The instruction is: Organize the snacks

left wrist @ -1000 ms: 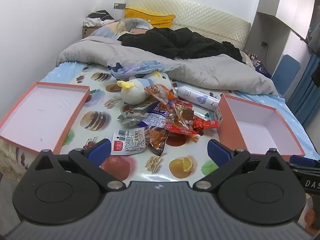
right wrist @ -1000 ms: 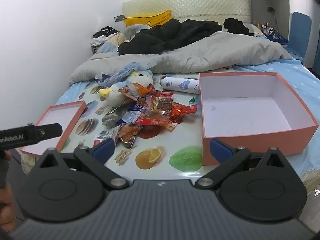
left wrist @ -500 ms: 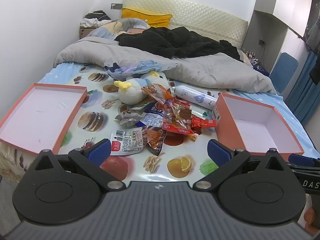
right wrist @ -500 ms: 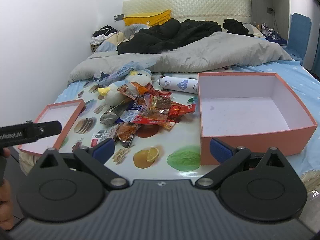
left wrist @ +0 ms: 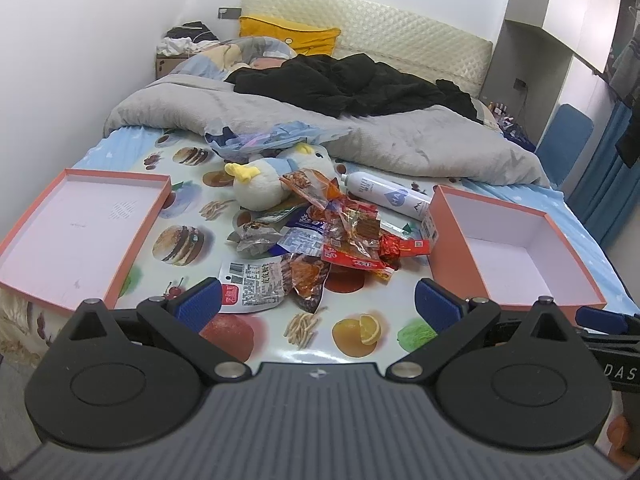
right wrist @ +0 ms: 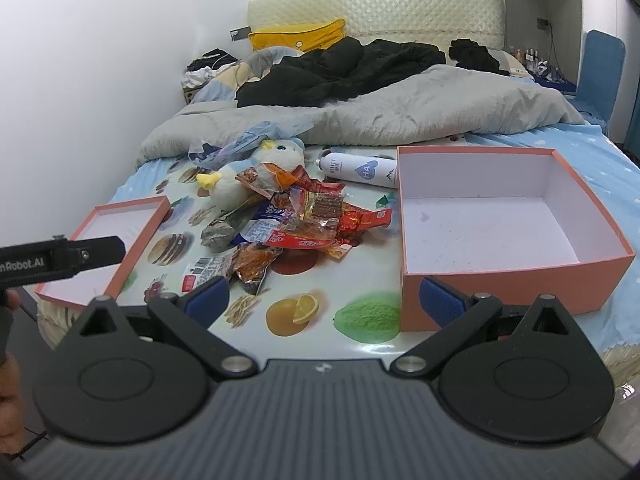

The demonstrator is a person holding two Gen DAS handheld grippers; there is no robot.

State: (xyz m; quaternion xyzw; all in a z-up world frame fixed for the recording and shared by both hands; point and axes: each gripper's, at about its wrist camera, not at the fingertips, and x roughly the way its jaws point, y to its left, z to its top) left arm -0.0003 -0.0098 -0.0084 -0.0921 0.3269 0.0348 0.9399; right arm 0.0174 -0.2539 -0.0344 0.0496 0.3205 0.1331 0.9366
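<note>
left claw (left wrist: pixel 318 304) wide | right claw (right wrist: pixel 324 300) wide | snacks (left wrist: pixel 340 236) piled (on bed)

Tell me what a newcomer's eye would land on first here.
First the snack pile, a bright heap of wrappers in the middle of the fruit-print mat, with a plush duck and a white bottle lying at its far edge. Next the two empty orange containers flanking it: a shallow lid to the left and a deeper box to the right.
</note>
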